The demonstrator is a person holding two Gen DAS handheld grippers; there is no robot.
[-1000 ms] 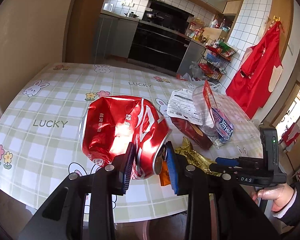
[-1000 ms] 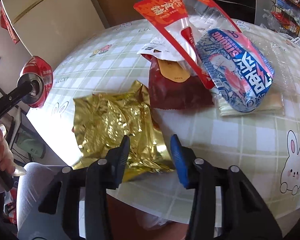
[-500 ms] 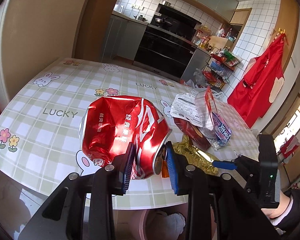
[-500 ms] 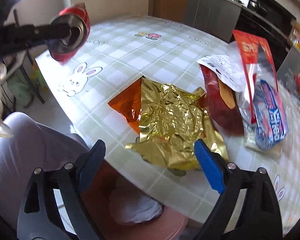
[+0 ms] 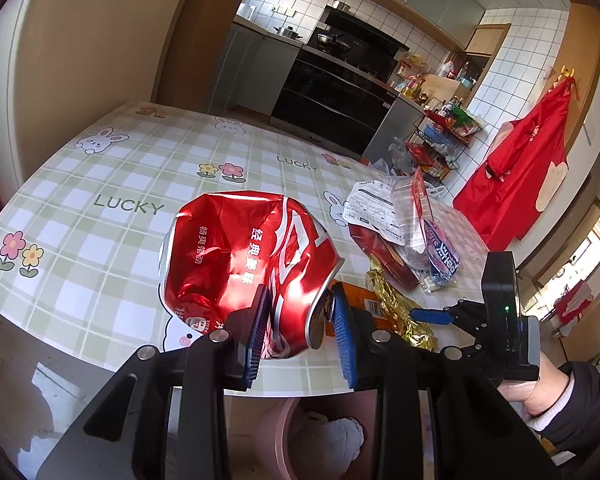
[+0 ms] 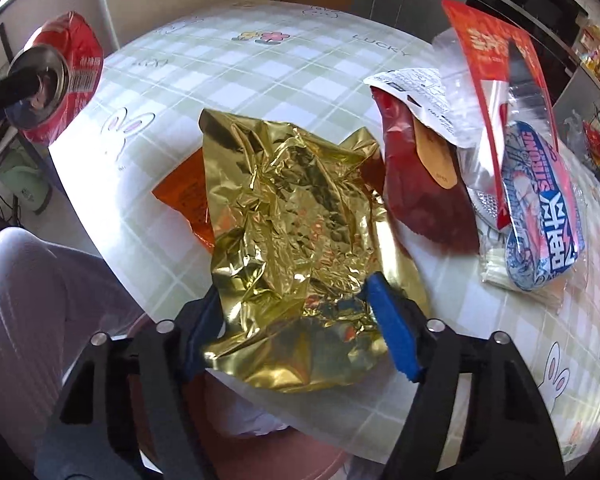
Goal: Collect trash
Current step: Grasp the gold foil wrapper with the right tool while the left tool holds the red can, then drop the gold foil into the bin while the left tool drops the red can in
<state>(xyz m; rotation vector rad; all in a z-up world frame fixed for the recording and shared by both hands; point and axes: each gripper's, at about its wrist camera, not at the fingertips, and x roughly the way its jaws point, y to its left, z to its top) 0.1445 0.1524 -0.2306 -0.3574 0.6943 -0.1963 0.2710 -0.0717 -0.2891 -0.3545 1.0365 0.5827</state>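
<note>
- Filling most of both views, the round table [image 5: 100, 184] wears a green-checked cloth printed with rabbits, flowers and the word LUCKY.
- Below the table's near edge stands a pink bin [image 5: 276, 440] with white crumpled waste inside, directly under the left gripper in the left wrist view.
- Far right of the table in the left wrist view, a red apron [image 5: 516, 184] hangs on the tiled wall.
- At the table's near edge lies the gold foil wrapper [image 6: 296, 224], crumpled, resting partly on an orange wrapper [image 6: 184, 196] that shows at its left.
- Held off the table at the near left, the crushed red can [image 5: 240, 268] is clamped across its rim end by the left gripper [image 5: 300, 328], both blue pads pressed against it.
- Right of the foil, a dark red pouch [image 6: 420, 200] lies under a white printed packet [image 6: 420, 96].
- Leaning over that heap, a clear bag with a red header [image 6: 488, 64] stands up, and a blue-and-white wrapper [image 6: 540, 208] lies at its right, touching it.
- Straddling the near end of the gold foil wrapper, the right gripper [image 6: 296, 328] has its jaws parted, one finger at each side of the foil; whether the pads press on it cannot be told.
</note>
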